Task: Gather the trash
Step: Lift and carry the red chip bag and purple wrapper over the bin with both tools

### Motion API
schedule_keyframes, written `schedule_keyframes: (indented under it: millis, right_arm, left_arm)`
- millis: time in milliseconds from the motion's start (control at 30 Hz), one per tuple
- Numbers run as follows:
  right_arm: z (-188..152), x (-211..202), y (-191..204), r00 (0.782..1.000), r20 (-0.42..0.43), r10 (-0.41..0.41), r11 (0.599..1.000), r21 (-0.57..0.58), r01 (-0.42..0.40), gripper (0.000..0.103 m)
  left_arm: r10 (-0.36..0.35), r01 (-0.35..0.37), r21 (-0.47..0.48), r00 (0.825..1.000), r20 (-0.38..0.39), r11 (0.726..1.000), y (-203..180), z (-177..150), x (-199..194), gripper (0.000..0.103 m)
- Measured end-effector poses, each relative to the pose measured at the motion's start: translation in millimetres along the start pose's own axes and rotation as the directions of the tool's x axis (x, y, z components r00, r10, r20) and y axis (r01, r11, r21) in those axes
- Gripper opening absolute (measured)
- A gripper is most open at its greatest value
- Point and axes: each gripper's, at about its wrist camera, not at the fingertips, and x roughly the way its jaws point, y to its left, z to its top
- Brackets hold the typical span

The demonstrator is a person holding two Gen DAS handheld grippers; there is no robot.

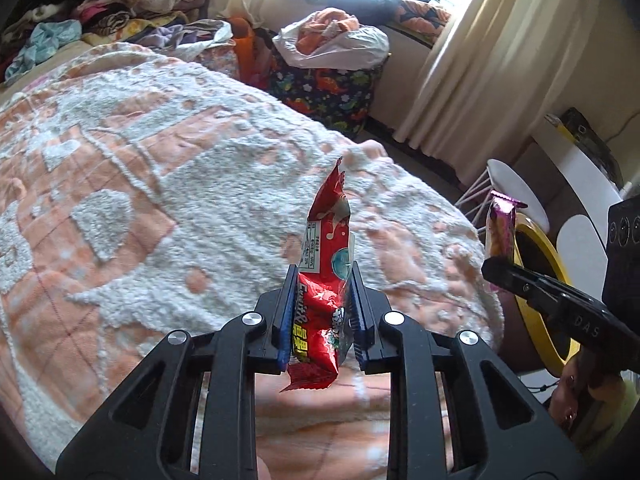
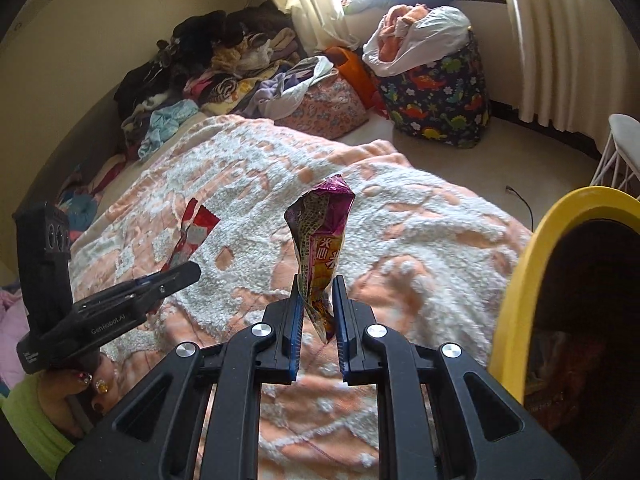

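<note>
Standing upright between blue pads, a red snack wrapper (image 1: 325, 280) is pinched by the left tool (image 1: 320, 316), whose jaws are narrowed onto its crumpled lower half; the torn top pokes up above the fingers. The right tool (image 2: 316, 312) grips a purple wrapper (image 2: 320, 248) the same way, jaws drawn in on its twisted lower end. Both wrappers hang in the air over a bed covered by a peach and white blanket (image 1: 160, 184). Just to the right of the purple wrapper, past the bed's edge, rises the yellow rim of a bin (image 2: 516, 280), its dark inside holding some litter. From the left wrist view the right tool sits between the red wrapper and that bin. Farther off, a dinosaur-print bag (image 2: 436, 104) stands on the floor with a white plastic bag (image 2: 424, 36) of clothes on top, near cream curtains (image 2: 560, 40). Heaped clothes (image 2: 208, 64) line the bed's far side, and a white wire-legged stool (image 2: 620, 148) stands at right.
</note>
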Motion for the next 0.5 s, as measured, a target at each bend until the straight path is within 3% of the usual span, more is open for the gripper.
schedule_keyframes:
  millis: [500]
  right_arm:
    - [-7, -38, -40, 0.997, 0.056, -0.047, 0.997, 0.068, 0.043, 0.014]
  left_arm:
    - [-0.068, 0.069, 0.091, 0.998, -0.019, 0.993, -56, -2, 6, 0.017]
